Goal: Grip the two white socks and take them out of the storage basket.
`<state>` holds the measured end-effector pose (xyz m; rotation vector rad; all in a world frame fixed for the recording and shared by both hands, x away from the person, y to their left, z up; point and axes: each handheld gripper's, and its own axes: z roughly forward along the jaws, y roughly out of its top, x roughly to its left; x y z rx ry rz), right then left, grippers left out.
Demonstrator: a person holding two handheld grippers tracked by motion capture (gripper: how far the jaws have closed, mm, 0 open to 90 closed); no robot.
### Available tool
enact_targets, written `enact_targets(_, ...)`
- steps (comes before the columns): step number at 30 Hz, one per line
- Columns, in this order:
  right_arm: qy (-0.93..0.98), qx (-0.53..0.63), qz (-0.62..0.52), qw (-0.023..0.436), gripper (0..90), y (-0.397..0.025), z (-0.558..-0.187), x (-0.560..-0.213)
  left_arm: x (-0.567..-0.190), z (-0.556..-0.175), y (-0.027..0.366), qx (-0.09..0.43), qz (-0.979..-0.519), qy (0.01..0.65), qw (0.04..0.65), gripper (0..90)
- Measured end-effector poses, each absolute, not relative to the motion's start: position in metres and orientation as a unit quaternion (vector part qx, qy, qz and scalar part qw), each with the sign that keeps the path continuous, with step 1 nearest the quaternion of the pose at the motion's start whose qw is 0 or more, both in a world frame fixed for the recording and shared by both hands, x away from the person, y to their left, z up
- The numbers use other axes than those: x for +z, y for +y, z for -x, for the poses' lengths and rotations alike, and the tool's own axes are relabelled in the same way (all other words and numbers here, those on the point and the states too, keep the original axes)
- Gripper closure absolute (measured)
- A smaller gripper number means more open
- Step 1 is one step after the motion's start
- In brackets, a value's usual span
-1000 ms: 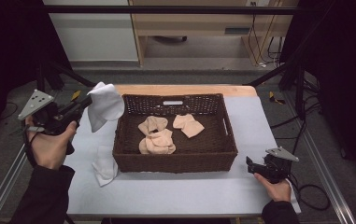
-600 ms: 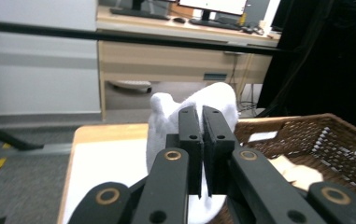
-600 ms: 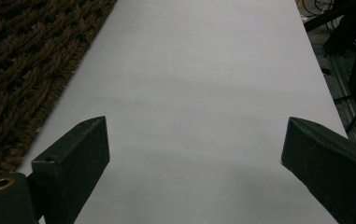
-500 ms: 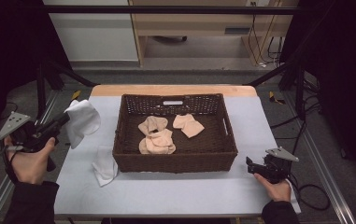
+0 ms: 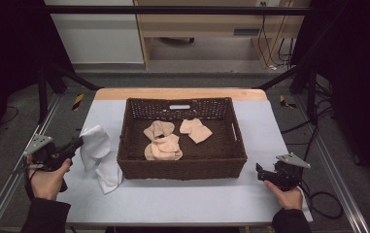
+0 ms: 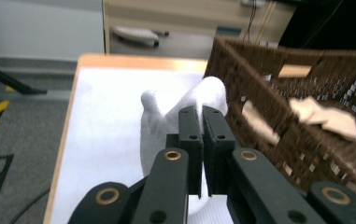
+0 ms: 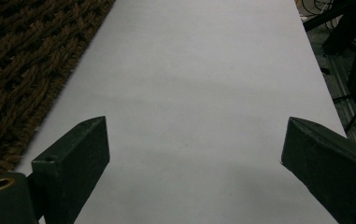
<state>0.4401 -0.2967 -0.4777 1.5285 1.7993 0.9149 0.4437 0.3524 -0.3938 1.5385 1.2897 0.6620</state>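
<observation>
Left of the wicker basket [image 5: 181, 167], the left gripper [image 5: 78, 143] is pinching a white sock [image 5: 95, 145]; right of it, the right gripper [image 5: 259, 170] is resting spread apart.

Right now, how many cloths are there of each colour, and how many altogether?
White cloths: 2, one held by the left gripper, one on the table beside the basket.
Beige cloths: 3, all inside the basket.
Total: 5.
</observation>
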Motion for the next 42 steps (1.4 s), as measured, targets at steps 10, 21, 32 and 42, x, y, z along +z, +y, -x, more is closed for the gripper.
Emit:
enact_targets(10, 0.680, 0.343, -0.575, 0.299, 8.1, -0.297, -0.440, -0.479, -0.421, -0.450, 0.338, 0.243, -0.672, 0.536, 0.450, 86.2)
enact_targets(21, 0.681, 0.342, -0.574, 0.300, 8.1, -0.297, -0.441, -0.479, -0.444, -0.457, 0.327, 0.237, -0.707, 0.528, 0.407, 75.4)
enact_targets(32, 0.681, 0.343, -0.574, 0.300, 8.1, -0.297, -0.440, -0.479, -0.445, -0.454, 0.329, 0.258, -0.701, 0.526, 0.407, 39.5)
enact_targets(42, 0.679, 0.344, -0.574, 0.301, 8.0, -0.297, -0.439, -0.478, -0.435, -0.432, 0.345, 0.266, -0.684, 0.525, 0.430, 23.4)
